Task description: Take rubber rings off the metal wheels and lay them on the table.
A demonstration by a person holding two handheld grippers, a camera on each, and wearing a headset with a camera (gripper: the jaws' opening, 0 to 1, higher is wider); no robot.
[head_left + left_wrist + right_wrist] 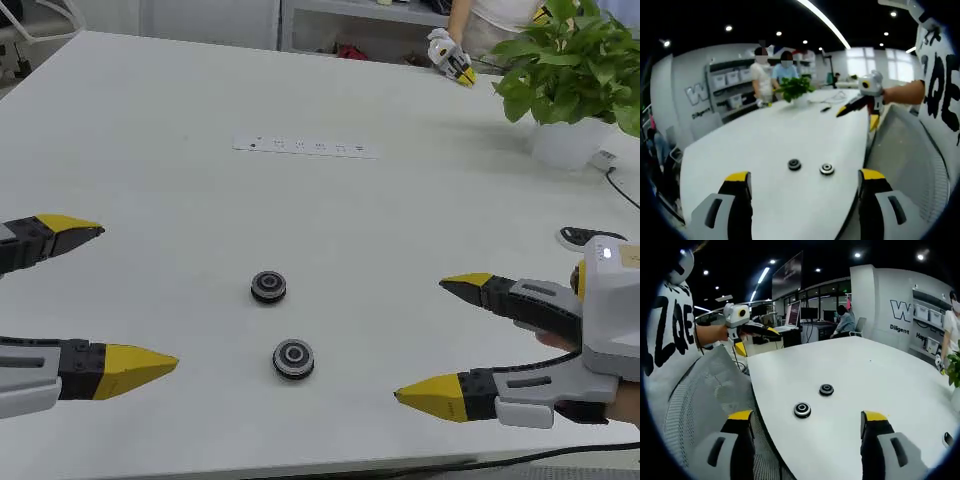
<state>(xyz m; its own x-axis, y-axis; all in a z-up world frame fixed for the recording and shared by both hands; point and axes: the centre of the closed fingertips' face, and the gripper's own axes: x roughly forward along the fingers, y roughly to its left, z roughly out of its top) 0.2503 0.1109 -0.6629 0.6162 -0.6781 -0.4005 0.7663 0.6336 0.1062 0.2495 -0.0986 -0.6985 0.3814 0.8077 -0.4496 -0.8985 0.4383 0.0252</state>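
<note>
Closest in, at the left edge of the head view: the left gripper (138,296), grey body w/ black jaws and yellow tips. Its jaws are spread wide w/ nothing btwn them. The right gripper (420,340), same build, comes in from the right, jaws likewise wide apart and empty. Both hover over the white table (150,120), touching nothing.

Btwn the two grippers, near the table's front edge, two small round metal wheels lie flat, close together but apart: the near wheel (293,359) and the far wheel (268,287). Each seems to carry a dark rubber ring (280,350) round its rim, so no ring is off yet. Task looks to be at its very start.

Handling, as a guess:
- Wheels are small, dense and smooth, and will prob. skate on the tabletop if nudged sideways.
- Rings are prob. soft and stretchy, seated snug on the rim.
- One gripper should pinch a wheel across its metal sides to pin it. The other should catch the ring's outer edge and peel it outward.
- A thin ring could easily slip off the jaw tips.

Further out: a long white power strip (305,147) mid-table, a green leafy plant (570,50) in a white pot at far right, and another person's gripper (450,55) at the far edge.
</note>
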